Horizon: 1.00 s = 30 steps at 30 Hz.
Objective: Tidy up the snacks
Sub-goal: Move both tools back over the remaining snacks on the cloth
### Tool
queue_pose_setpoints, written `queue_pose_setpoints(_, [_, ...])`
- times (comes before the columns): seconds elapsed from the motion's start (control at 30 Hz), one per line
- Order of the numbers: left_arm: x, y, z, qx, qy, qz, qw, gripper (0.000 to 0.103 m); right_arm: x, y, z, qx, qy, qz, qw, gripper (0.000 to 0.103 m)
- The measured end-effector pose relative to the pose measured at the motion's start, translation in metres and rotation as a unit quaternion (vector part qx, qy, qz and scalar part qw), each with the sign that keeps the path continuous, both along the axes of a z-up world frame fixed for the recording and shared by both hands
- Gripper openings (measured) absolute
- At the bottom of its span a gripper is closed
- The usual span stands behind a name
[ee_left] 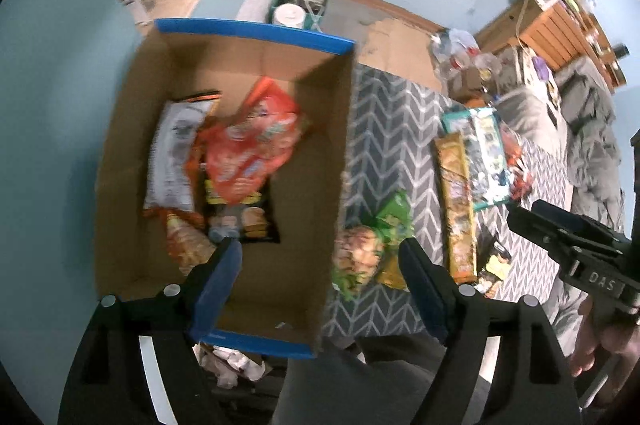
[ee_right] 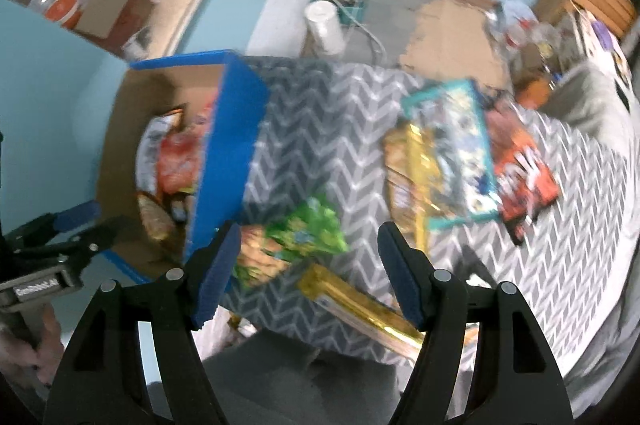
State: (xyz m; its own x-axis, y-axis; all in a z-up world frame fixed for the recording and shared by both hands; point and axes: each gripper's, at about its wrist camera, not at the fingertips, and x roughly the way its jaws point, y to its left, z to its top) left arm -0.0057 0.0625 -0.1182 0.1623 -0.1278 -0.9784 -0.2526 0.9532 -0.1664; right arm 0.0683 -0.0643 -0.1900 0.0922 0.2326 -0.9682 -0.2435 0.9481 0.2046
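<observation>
Both tongs, left tongs [ee_left: 320,261] and right tongs [ee_right: 308,245], are hanging released and empty. The crinkled green foil snack bag [ee_right: 304,237] is lying between the right tongs' tips, beside the blue-edged cardboard box [ee_right: 232,145]; next, I judge, comes closing on it.

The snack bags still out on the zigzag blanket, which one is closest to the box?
The green bag. It lies right beside the blue-edged cardboard box, while the teal pack, the gold pack and the red bag sit farther off.

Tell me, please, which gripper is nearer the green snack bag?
Right. The right gripper hangs open almost directly over the green snack bag; the left gripper is open over the box's edge beside it.
</observation>
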Motion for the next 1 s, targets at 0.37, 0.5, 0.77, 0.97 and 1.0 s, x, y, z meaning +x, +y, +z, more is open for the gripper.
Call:
queue_pose_setpoints(0.37, [0.021,-0.078,-0.016,-0.007,0.021,-0.082,0.9964,0.082,-0.021,-0.102,-0.038,-0.028,0.047,-0.107,0.993,0.07])
queue_pose_setpoints(0.5, [0.026,-0.103,-0.024,-0.003,0.03,-0.108,0.9937,0.082,-0.031,-0.128,-0.049,-0.032,0.06,-0.134,0.989,0.07])
queue_pose_setpoints(0.77, [0.037,-0.137,-0.049,-0.005,0.057,-0.132,0.9895,0.088,-0.046,-0.164,-0.072,-0.034,0.074,-0.172,0.982,0.071])
queue_pose_setpoints(0.97, [0.037,-0.152,-0.069,-0.013,0.07,-0.127,0.9893,0.089,-0.053,-0.18,-0.104,-0.032,0.088,-0.202,0.975,0.071])
queue_pose_setpoints(1.0, [0.037,-0.154,-0.071,-0.013,0.071,-0.126,0.9894,0.089,-0.055,-0.182,-0.11,-0.028,0.09,-0.207,0.974,0.071])
